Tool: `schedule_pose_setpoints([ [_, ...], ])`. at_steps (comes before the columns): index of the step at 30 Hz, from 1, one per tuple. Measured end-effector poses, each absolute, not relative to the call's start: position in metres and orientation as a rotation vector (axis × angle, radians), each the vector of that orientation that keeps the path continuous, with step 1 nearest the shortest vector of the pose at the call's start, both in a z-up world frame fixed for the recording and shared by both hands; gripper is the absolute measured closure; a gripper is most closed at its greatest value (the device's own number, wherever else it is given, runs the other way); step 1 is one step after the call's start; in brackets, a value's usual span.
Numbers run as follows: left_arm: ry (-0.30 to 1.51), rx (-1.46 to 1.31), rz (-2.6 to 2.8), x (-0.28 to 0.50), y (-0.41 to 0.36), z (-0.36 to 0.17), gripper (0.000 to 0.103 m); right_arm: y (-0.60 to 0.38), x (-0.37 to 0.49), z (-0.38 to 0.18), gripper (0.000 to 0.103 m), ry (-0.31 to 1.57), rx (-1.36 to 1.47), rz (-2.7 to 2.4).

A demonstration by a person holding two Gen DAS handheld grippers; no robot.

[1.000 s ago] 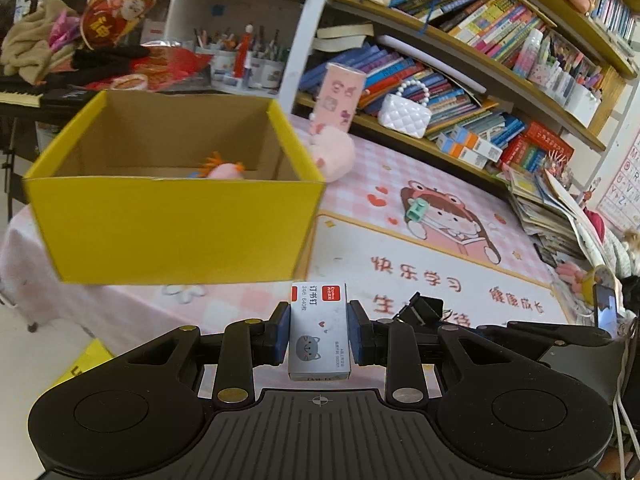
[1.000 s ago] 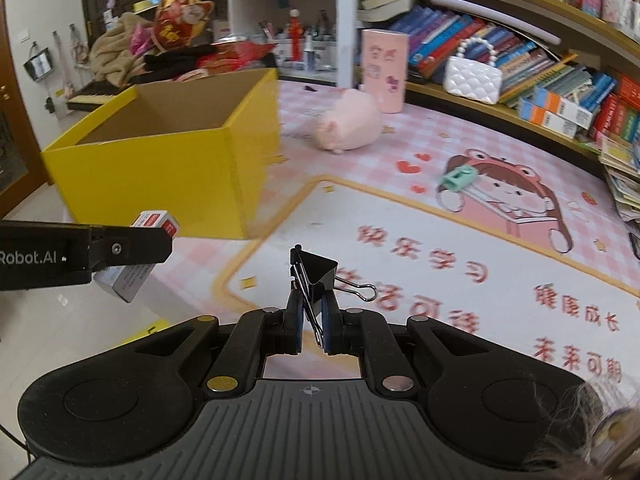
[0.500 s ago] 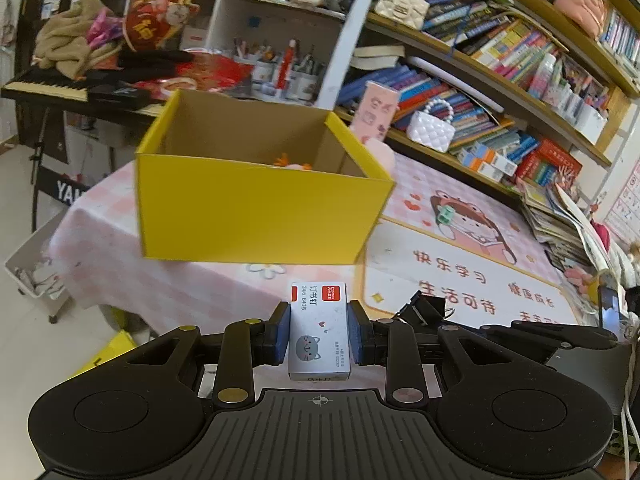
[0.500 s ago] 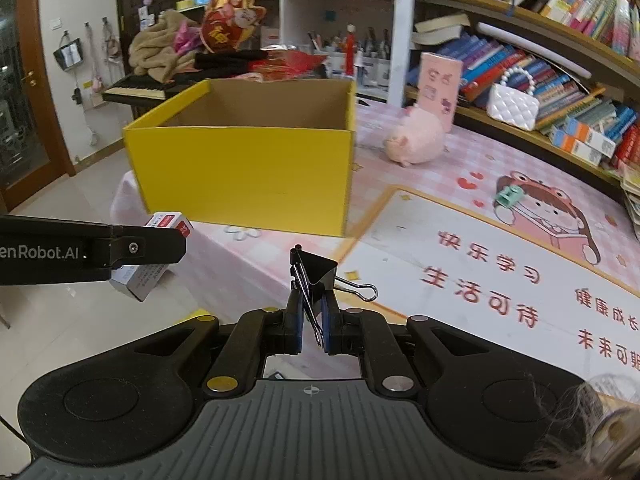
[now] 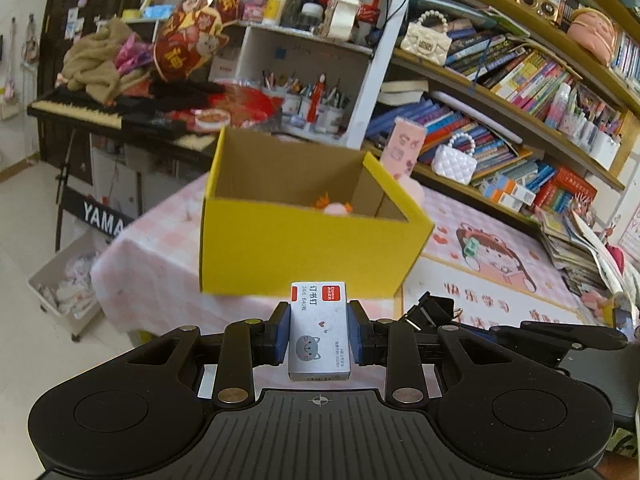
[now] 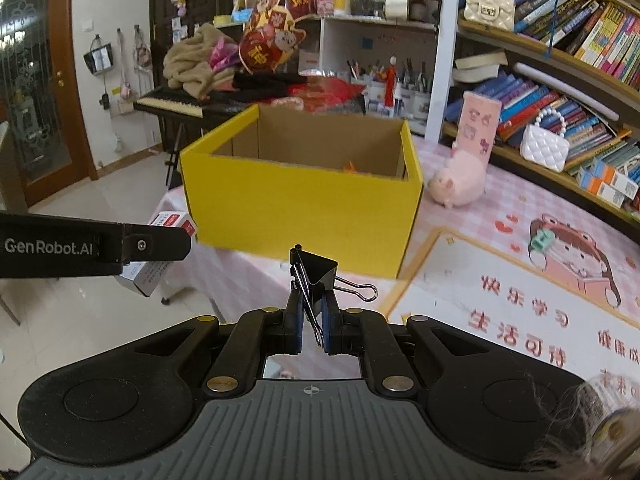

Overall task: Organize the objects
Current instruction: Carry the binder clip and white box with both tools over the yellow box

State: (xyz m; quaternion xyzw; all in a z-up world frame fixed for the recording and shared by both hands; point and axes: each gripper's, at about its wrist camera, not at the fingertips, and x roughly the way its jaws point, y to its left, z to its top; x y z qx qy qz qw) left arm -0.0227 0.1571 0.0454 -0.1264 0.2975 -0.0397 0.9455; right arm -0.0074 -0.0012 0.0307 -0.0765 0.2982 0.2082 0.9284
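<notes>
**Yellow cardboard ahead, both claws loaded**

Yellow cardboard forms the box (image 5: 304, 240) that stands ahead of and above both claws' fingertips in the two views, its top open and its near wall facing them. The left gripper (image 5: 319, 332) is pressed onto a small white staple box (image 5: 319, 330), held upright between the blue pads. The right gripper (image 6: 311, 320) is pinched on a black binder clip (image 6: 316, 276), gripped by one wire handle while the body stands clear above the pads (the second handle sticks out to the right).

A slip is judged most likely at the clip: only thin wire is held, so a swing or tilt could let it rotate or drop short of the box. The staple box could catch on the near wall if it is carried in too low. Since the two claws sit close side by side, a bump between them over the opening is also possible.

Counted: one yellow box, one staple box, one binder clip, one pink plush (image 6: 456, 184) beyond the box's right corner, one orange-and-pink item (image 5: 334, 206) already inside, and one small green clip (image 6: 540, 240) on the mat (image 6: 500, 280) to the right
</notes>
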Motion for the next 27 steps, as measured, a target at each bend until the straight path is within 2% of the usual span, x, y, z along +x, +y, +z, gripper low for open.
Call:
schedule_pose_setpoints([
  [14, 0.433, -0.288, 0.065, 0.044, 0.171, 0.088, 0.075, 0.011, 0.083, 0.082, 0.094, 0.459, -0.165, 0.511],
  [27, 0.522, -0.277, 0.203, 0.113, 0.170, 0.056, 0.075, 0.030, 0.171, 0.055, 0.094, 0.512, -0.282, 0.630],
])
